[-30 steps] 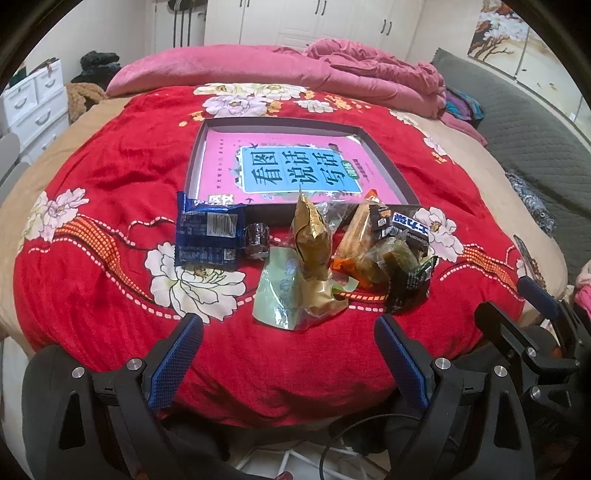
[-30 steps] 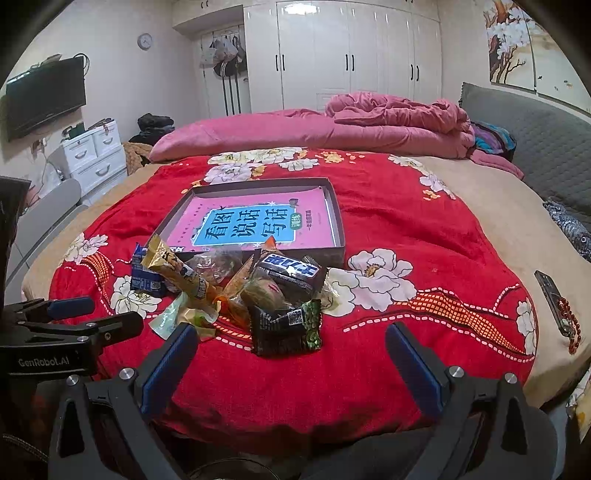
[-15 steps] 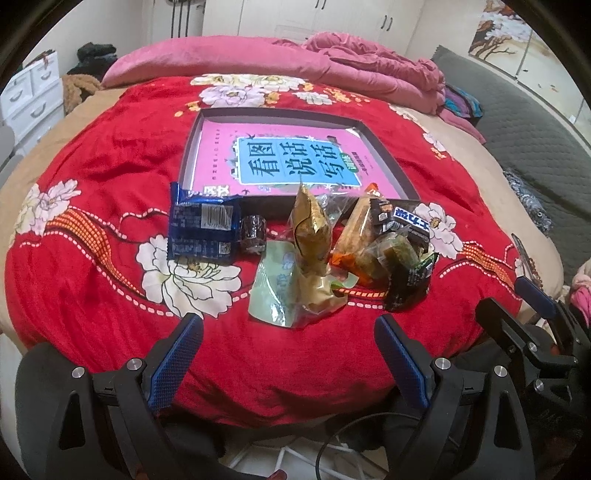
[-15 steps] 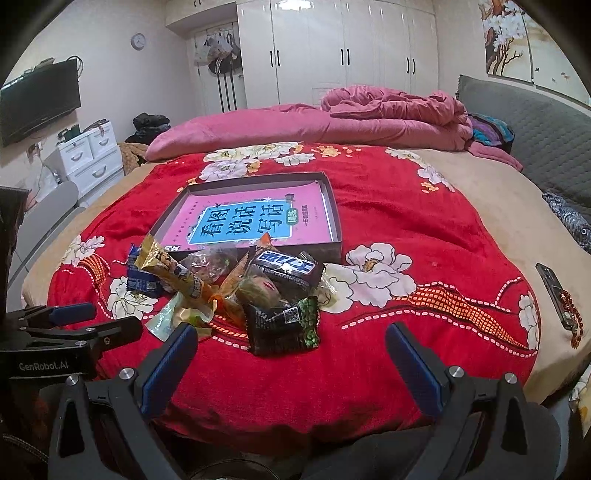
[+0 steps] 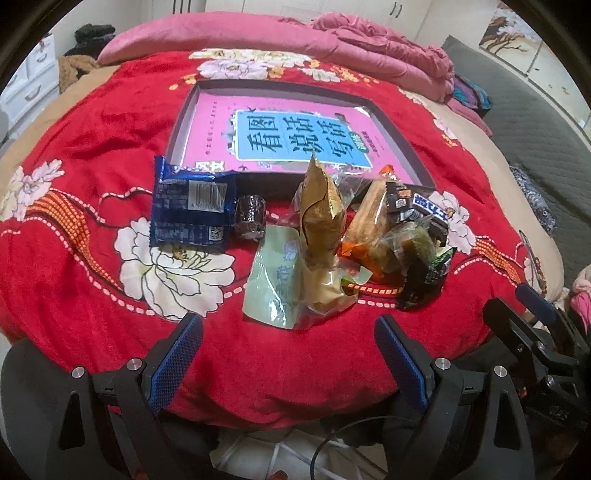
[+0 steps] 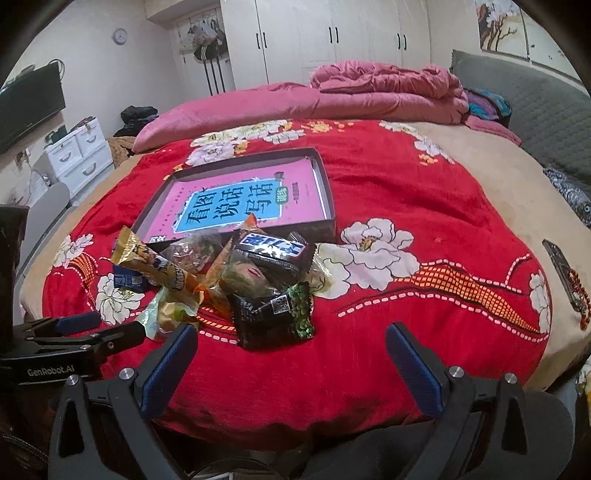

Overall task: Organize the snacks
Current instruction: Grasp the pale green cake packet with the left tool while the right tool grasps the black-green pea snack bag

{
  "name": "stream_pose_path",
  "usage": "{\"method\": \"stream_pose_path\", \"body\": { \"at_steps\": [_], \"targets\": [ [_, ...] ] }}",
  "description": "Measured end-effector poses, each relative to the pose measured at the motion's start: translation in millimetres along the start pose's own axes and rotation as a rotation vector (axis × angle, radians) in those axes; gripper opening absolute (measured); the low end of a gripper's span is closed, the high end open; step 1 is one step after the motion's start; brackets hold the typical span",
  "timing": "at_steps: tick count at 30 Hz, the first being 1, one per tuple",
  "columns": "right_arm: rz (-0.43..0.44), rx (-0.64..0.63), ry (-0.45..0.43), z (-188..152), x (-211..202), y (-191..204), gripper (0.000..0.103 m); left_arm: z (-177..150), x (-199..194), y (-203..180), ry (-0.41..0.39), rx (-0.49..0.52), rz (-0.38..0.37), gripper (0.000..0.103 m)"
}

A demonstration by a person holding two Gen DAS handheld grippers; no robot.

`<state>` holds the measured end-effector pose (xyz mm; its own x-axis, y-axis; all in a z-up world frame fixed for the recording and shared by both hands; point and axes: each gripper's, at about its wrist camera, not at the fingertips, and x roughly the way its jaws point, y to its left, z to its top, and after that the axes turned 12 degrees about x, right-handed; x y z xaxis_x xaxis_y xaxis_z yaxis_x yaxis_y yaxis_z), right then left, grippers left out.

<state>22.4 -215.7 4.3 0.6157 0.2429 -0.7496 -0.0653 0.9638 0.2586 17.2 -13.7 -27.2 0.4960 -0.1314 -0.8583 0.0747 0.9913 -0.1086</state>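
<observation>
- Snacks (image 5: 332,236) are sitting in a loose heap on the red floral blanket (image 5: 92,288), bunched right against the near edge of the shallow dark box (image 6: 325,192) with the pink-and-blue cover inside it.
- We are holding the left tongs (image 5: 288,354) spread wide and gripping nothing, hanging just off the bed's near edge, with the heap lying straight ahead of them.
- We are seeing the pale green sachet (image 5: 273,280) as the nearest piece to the left tongs, lying flat with its long axis running away from us towards the box.
- We are spotting the gold packet (image 5: 321,199) sticking up on end behind it, and the blue wrapper (image 5: 192,206) off to the left with a small dark roll (image 5: 251,218) touching its side.
- We are keeping the right tongs (image 6: 291,354) released and bare as well; from there the heap lies ahead and to the left.
- We are noting the black-and-green packet (image 6: 273,314) lying closest to the right tongs, its long side across our line of approach, so we judge the right hand the better placed for it.
- We are working over a soft, rumpled surface, so flat packets will likely sink as we pinch.
- We are looking past a rolled pink duvet (image 6: 369,96) to white wardrobes (image 6: 332,37), a drawer unit (image 6: 77,151) and a wall clock (image 6: 120,36).
</observation>
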Motion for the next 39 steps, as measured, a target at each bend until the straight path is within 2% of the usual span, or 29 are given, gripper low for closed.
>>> {"method": "stream_pose_path", "body": {
  "at_steps": [10, 18, 26, 30, 36, 38, 39],
  "targets": [
    [-0.006, 0.006, 0.087, 3.4, 33.9, 1.9, 0.102, 9.6, 20.0, 4.1, 0.027, -0.024, -0.013, 0.094],
    [-0.023, -0.011, 0.141, 3.9, 65.8, 6.2, 0.102, 13.0, 36.1, 7.7, 0.053, -0.037, 0.008, 0.094],
    [-0.058, -0.025, 0.153, 7.3, 84.9, 2.8, 0.102, 22.5, 49.9, 7.7, 0.039, -0.034, 0.006, 0.094],
    [-0.039, -0.021, 0.172, 7.4, 89.6, -1.1, 0.101, 25.1, 54.9, 7.0, 0.043, -0.034, -0.005, 0.094],
    [0.014, -0.049, 0.182, 5.7, 89.7, 5.6, 0.079, 27.5, 57.7, 5.1, 0.041, -0.034, -0.012, 0.093],
    [0.037, -0.059, 0.192, 4.5, 90.0, 8.6, 0.068, 27.7, 58.3, 2.7, 0.039, -0.029, -0.012, 0.093],
    [0.052, -0.066, 0.196, 3.8, 89.8, 10.4, 0.064, 27.3, 58.5, 1.5, 0.039, -0.023, -0.011, 0.089]
  ]
}}
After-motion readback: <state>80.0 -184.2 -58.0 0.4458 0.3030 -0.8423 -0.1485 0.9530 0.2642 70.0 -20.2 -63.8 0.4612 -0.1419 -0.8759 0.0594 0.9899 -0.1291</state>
